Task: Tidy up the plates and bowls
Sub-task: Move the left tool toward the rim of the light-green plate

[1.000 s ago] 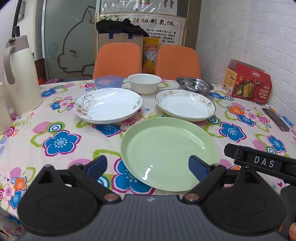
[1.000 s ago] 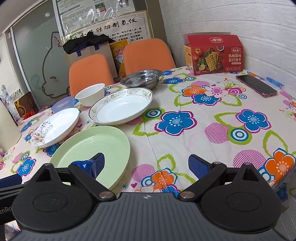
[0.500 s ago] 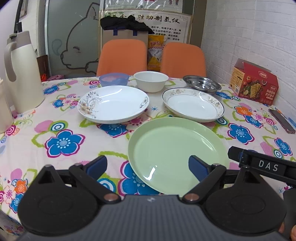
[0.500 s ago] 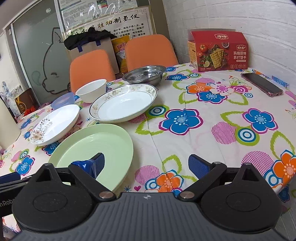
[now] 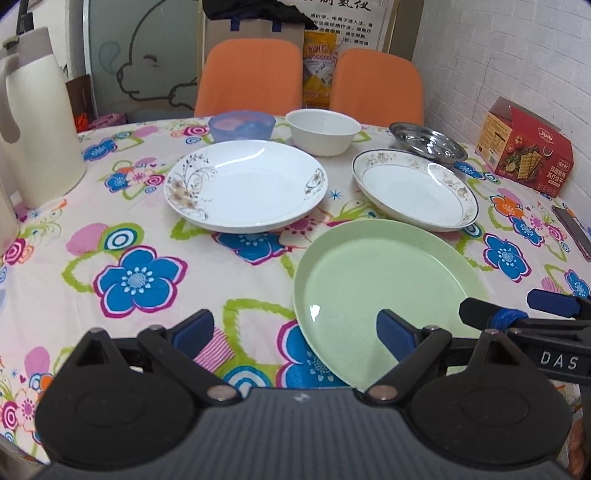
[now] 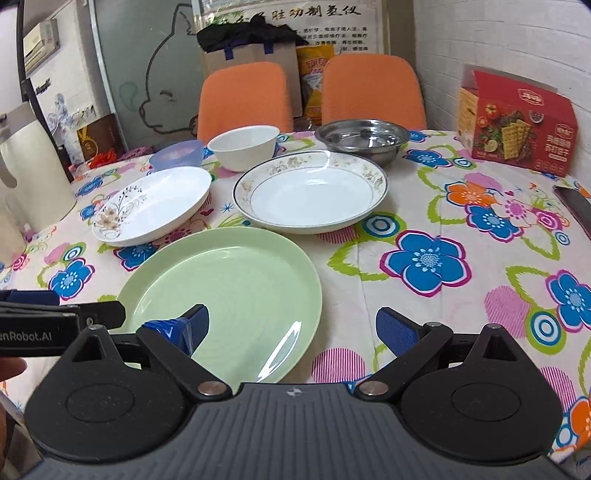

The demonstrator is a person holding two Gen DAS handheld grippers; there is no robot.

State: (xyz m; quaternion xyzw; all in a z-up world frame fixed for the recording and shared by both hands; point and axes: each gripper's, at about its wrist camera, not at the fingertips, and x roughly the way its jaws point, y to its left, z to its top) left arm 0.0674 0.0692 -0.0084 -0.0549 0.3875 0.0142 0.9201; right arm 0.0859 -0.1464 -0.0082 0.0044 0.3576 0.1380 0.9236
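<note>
Both the left gripper and right gripper hover wide-jawed, empty, over the table's near edge (probably readying to lift) by the round pale-green plate.

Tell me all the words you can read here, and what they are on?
"DAS": on the right tongs body, in the left view.
"enRobot.AI", start cut off: on the left tongs body, in the right view.
Chinese writing on the wall poster: too blurred to read surely.
Printing on the red cracker box and yellow bag: too small.
</note>
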